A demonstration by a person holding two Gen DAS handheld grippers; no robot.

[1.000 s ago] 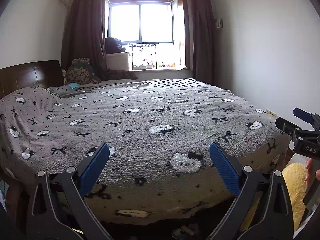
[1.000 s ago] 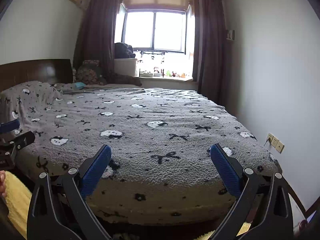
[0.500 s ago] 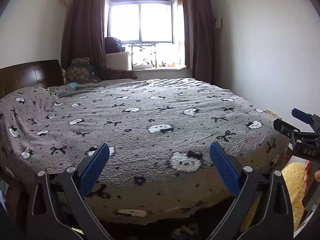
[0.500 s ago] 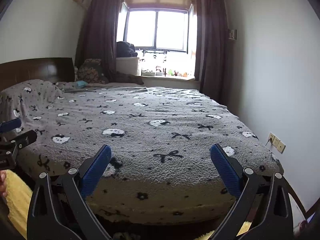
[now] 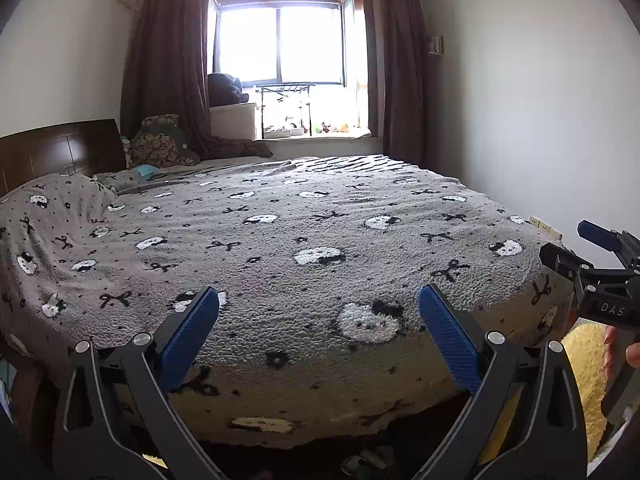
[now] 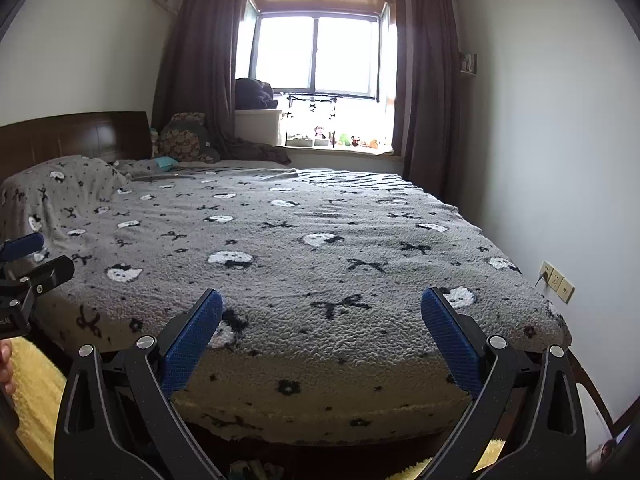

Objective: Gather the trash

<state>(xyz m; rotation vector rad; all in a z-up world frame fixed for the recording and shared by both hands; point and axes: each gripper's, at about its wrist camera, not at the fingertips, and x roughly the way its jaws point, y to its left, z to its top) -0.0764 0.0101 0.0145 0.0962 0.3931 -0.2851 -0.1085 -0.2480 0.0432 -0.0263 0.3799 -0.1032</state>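
My left gripper [image 5: 318,312] is open and empty, held at the foot of a bed covered by a grey blanket [image 5: 304,236] with white cat faces and black bows. My right gripper [image 6: 322,312] is open and empty too, beside it at the same bed end [image 6: 320,248]. The right gripper shows at the right edge of the left wrist view [image 5: 600,280]; the left one shows at the left edge of the right wrist view [image 6: 24,272]. No trash shows clearly on the blanket. A small teal item [image 5: 145,170] lies near the pillows.
A dark wooden headboard [image 5: 60,148] stands at the left, a window [image 5: 288,52] with brown curtains at the far end, a white wall [image 6: 560,140] with sockets [image 6: 556,282] close on the right. A yellow rug [image 5: 588,380] lies on the floor. Small items lie under the bed's foot [image 5: 368,462].
Both grippers have drifted slightly; the right wrist view has crept a little closer to the bed. Both jaws stay open.
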